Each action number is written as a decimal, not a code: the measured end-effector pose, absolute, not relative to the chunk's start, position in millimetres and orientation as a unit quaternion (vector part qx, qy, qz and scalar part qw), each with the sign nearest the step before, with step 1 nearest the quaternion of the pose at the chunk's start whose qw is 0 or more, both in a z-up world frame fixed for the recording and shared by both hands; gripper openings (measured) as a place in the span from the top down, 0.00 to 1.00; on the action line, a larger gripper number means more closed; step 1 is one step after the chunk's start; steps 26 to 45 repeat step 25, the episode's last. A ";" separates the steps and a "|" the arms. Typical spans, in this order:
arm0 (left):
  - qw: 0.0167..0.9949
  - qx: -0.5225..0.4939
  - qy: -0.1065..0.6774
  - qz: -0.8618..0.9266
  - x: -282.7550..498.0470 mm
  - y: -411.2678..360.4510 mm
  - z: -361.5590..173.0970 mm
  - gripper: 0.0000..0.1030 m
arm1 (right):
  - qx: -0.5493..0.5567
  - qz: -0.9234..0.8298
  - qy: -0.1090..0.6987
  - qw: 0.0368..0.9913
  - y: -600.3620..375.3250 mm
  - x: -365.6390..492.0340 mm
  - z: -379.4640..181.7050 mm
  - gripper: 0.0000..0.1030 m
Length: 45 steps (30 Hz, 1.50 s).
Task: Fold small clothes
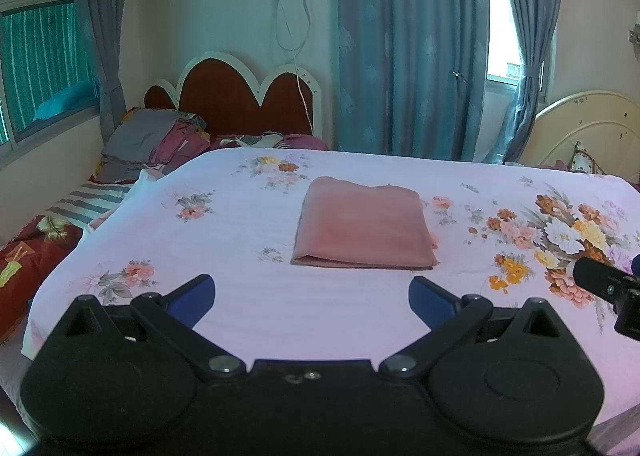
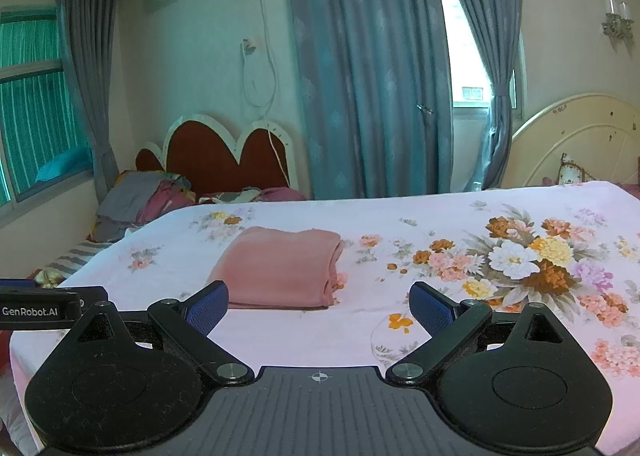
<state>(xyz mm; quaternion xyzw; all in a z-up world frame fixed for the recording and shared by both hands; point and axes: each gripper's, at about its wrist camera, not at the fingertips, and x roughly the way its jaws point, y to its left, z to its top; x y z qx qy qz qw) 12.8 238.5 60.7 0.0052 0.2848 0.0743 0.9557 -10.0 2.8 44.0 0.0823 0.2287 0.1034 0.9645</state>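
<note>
pink garment (image 1: 362, 226) folded into a neat rectangle, lying mid-bed on the floral sheet (image 1: 248, 320). left hand-held gripper (image 1: 312, 296) and right hand-held gripper (image 2: 319, 306) both spread wide, empty, just short of it. folding apparently finished.

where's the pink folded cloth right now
The pink folded cloth lies flat on the floral bedsheet, just ahead of the open left gripper; in the right wrist view it sits left of the big flower print.
</note>
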 end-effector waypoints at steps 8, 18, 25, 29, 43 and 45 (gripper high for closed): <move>0.954 0.007 0.289 0.074 18.1 238.8 59.7 0.00 | 0.081 0.109 0.233 0.963 5.3 -1.7 41.8 0.07; 0.949 0.001 0.308 0.065 46.7 244.0 47.7 0.00 | 0.072 0.115 0.250 0.959 14.3 25.3 30.9 0.07; 0.945 0.010 0.319 0.067 98.7 251.0 27.4 0.00 | 0.071 0.123 0.266 0.953 28.4 73.3 14.0 0.07; 0.945 0.010 0.319 0.067 98.7 251.0 27.4 0.00 | 0.071 0.123 0.266 0.953 28.4 73.3 14.0 0.07; 0.945 0.010 0.319 0.067 98.7 251.0 27.4 0.00 | 0.071 0.123 0.266 0.953 28.4 73.3 14.0 0.07; 0.945 0.010 0.319 0.067 98.7 251.0 27.4 0.00 | 0.071 0.123 0.266 0.953 28.4 73.3 14.0 0.07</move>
